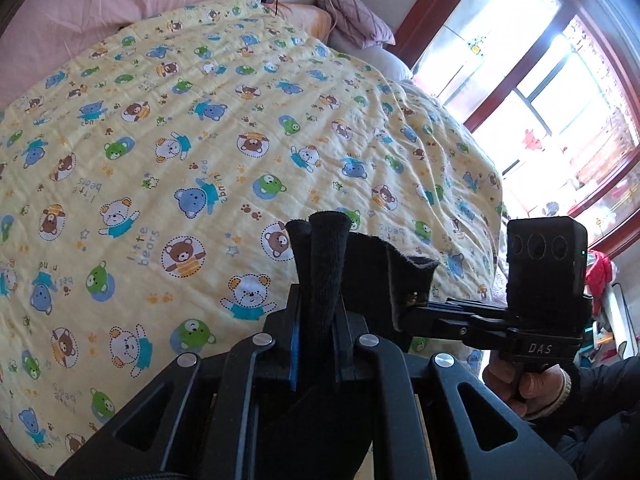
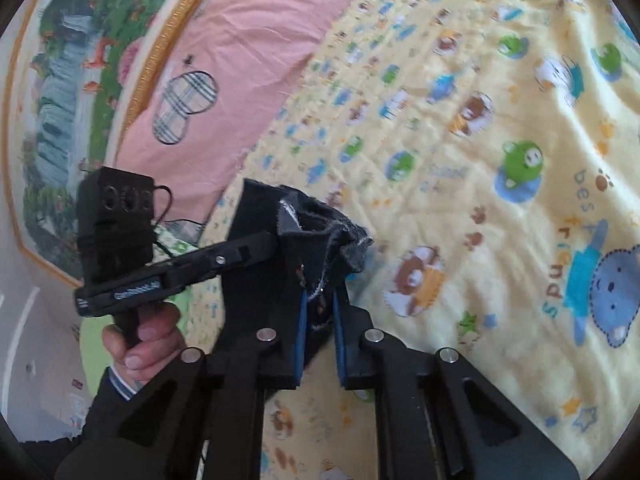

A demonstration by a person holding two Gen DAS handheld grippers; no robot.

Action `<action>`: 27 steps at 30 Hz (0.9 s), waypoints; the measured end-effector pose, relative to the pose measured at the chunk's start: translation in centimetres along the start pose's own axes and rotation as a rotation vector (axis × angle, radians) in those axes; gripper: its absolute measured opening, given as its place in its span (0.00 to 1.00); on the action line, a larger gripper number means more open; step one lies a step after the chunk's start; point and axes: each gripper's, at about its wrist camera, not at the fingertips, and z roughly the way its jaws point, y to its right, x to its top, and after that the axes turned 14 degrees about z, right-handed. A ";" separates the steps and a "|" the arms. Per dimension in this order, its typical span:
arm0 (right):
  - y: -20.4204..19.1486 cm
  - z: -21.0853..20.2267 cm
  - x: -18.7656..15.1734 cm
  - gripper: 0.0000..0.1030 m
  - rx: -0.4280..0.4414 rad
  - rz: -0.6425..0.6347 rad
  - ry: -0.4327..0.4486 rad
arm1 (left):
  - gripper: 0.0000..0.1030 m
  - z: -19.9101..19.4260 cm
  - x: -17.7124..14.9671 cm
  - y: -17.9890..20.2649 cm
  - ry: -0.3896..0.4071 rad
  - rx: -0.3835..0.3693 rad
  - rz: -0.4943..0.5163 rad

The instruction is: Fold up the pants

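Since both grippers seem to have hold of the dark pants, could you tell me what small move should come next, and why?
Probably lift both together: the left gripper and right gripper each pinch an edge of the pants above the bear-print quilt, so the cloth can hang straight.

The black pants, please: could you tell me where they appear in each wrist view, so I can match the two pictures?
Left wrist view: the black pants rise low in the centre, pinched in the left gripper; a flap runs right to the right gripper.
Right wrist view: they sit at centre, bunched between the right gripper's blue pads, stretching left to the left gripper.
Shared landmark: the yellow bear-print quilt behind them.
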 end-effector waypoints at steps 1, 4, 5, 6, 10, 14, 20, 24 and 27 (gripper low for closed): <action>-0.5 -0.4 -0.1 0.12 0.019 -0.017 0.005 | 0.10 -0.7 -0.2 0.1 0.016 0.000 -0.003; -3.0 -1.4 -0.7 0.12 0.110 -0.091 -0.001 | 0.10 -3.5 -0.8 0.4 0.077 0.002 -0.014; -4.0 -1.6 -1.0 0.12 0.145 -0.117 -0.016 | 0.10 -4.8 -1.4 0.7 0.104 0.005 -0.016; -4.8 -1.6 -1.4 0.12 0.179 -0.139 -0.036 | 0.10 -5.7 -1.7 0.9 0.123 0.009 -0.016; -8.1 -0.9 -3.6 0.12 0.294 -0.223 -0.131 | 0.10 -9.6 -4.4 1.7 0.195 0.039 -0.038; -10.1 1.0 -6.1 0.12 0.351 -0.251 -0.222 | 0.10 -12.9 -8.8 1.2 0.255 0.086 -0.124; -12.5 5.1 -10.0 0.12 0.332 -0.320 -0.350 | 0.10 -14.3 -14.9 -0.2 0.298 0.127 -0.259; -13.3 7.5 -12.3 0.12 0.275 -0.378 -0.401 | 0.10 -13.7 -17.9 -1.4 0.303 0.135 -0.343; -13.2 8.8 -13.8 0.12 0.225 -0.417 -0.433 | 0.10 -12.9 -19.9 -1.8 0.302 0.135 -0.391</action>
